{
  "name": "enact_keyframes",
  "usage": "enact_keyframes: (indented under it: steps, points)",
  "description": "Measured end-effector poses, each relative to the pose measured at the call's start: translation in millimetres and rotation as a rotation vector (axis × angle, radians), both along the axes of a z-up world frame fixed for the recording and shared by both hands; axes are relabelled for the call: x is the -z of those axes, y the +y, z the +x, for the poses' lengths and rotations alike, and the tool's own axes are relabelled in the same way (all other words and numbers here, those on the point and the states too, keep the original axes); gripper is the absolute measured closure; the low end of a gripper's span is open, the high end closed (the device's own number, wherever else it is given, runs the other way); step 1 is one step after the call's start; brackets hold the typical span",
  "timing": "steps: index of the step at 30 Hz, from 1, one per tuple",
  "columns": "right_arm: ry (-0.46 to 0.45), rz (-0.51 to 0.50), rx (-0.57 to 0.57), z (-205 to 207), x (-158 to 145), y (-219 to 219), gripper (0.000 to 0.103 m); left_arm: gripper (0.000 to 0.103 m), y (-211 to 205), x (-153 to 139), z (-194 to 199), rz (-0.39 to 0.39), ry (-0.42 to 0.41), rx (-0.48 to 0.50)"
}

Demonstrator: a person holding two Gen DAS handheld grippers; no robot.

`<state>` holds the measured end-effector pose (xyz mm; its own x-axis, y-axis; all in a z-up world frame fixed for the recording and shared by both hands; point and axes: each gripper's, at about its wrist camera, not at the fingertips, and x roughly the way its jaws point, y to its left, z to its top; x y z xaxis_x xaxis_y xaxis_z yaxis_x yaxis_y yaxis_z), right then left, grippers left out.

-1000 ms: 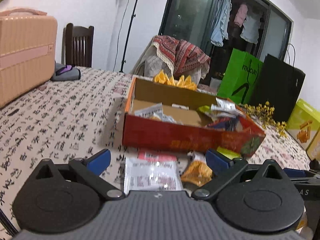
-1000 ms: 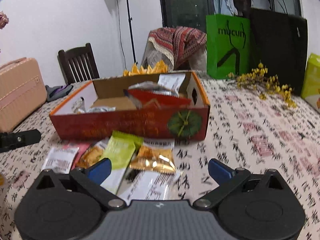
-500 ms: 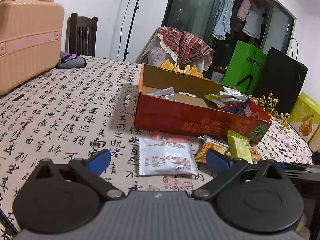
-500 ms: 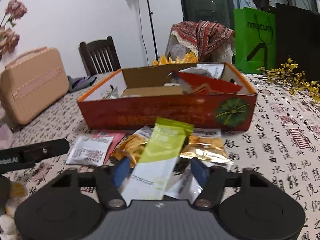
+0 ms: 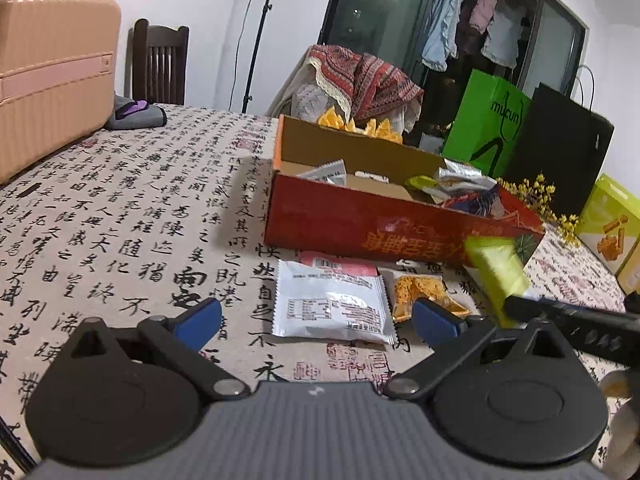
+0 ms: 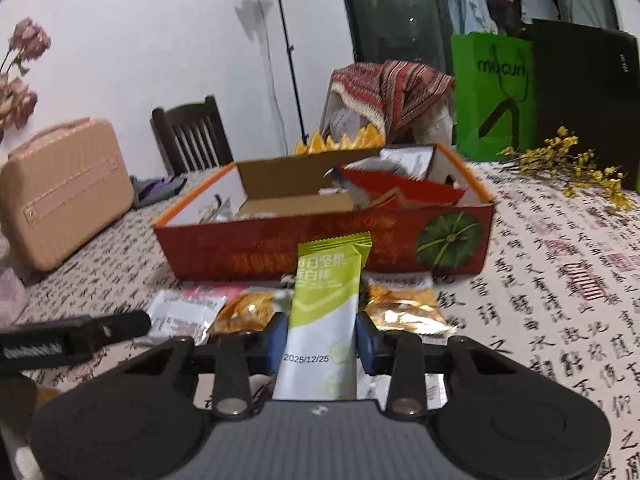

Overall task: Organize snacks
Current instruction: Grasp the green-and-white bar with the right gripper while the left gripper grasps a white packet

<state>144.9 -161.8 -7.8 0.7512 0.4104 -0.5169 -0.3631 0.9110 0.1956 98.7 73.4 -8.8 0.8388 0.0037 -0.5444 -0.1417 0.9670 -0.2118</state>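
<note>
Holding the green snack bar (image 6: 326, 300) by its two long edges, the right tongs (image 6: 322, 340) have just been closing and are now pinched shut on it. The bar sits in the lower middle of the right wrist view, sticking up in front of the red box (image 6: 280, 248). The left tongs (image 5: 316, 316) stand wide open with nothing between them, low in the left wrist view, above the white packet (image 5: 332, 304).

What could go wrong? The wrapper is thin, smooth and shiny — it looks slippery, so the bar could slide out of the tongs on the way to the box. A hard squeeze might crush what is inside. The bar also sticks far out past the pads, so its tip could bump the front wall of the box and bend or catch there.

The box is stiff cardboard, red outside and plain brown inside, with an open top and packets already in it. The loose snacks lie flat and crinkly in front of it: the white packet and a gold packet (image 6: 404, 308) that shines like foil. The cloth on the surface (image 5: 120, 216) is pale, printed with black writing.
</note>
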Motion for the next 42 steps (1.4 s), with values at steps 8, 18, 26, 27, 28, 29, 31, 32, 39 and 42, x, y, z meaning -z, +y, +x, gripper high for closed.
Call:
enact_keyframes:
  steps: [8,18,26,27,28,29,31,32,39,42]
  points:
    - [-0.033,0.039,0.061,-0.7,-6.2,-30.1,0.067,0.000,-12.8,8.5,26.6,0.053,0.085,0.015]
    - [-0.028,0.077,0.122,5.5,-1.5,-61.8,0.067,0.000,-29.4,20.1,66.4,0.136,0.185,-0.012]
    - [-0.013,0.095,0.117,9.1,5.6,-67.6,0.067,0.004,-37.1,23.2,65.2,0.173,0.173,-0.027]
    - [-0.011,0.098,0.116,9.6,6.3,-67.8,0.067,0.008,-36.9,22.5,63.5,0.172,0.166,-0.028]
    - [-0.010,0.099,0.115,9.2,6.6,-67.4,0.067,0.014,-36.7,21.5,61.6,0.171,0.160,-0.027]
    - [-0.009,0.100,0.114,9.4,7.0,-67.1,0.067,0.019,-36.1,20.4,59.7,0.168,0.154,-0.029]
    - [-0.007,0.103,0.111,9.8,7.7,-66.6,0.067,0.022,-32.8,18.6,55.6,0.146,0.140,-0.030]
    - [-0.007,0.104,0.109,9.7,8.0,-66.6,0.067,0.024,-32.7,17.9,54.1,0.141,0.135,-0.028]
    - [-0.009,0.102,0.100,8.9,7.8,-65.5,0.067,0.031,-32.4,12.1,41.9,0.151,0.091,-0.013]
    - [-0.021,0.102,0.096,6.6,5.2,-66.5,0.067,0.031,-30.5,6.0,35.8,0.150,0.064,-0.015]
